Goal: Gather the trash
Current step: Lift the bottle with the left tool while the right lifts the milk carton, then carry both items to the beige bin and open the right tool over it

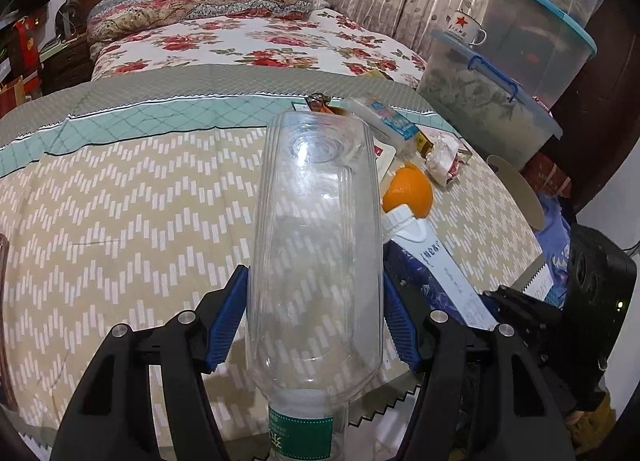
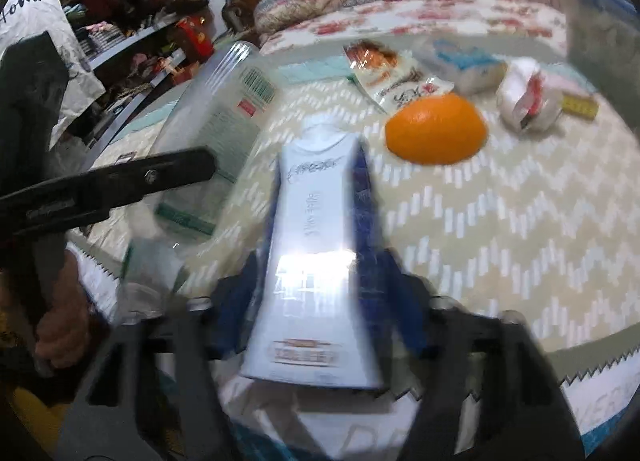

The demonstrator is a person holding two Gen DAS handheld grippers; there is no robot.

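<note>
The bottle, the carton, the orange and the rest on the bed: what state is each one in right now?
Clear plastic bottle: empty, clamped in the left gripper, base pointing away.
Milk carton: between the right gripper's blue pads, cap end away.
Orange: whole, loose on the bedspread.
Snack wrapper: lying flat.
Crumpled tissue: wadded, untouched.

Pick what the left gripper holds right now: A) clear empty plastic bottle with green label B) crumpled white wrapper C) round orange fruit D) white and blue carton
A: the left gripper has its blue pads pressed on both sides of the clear empty plastic bottle with green label.
</note>
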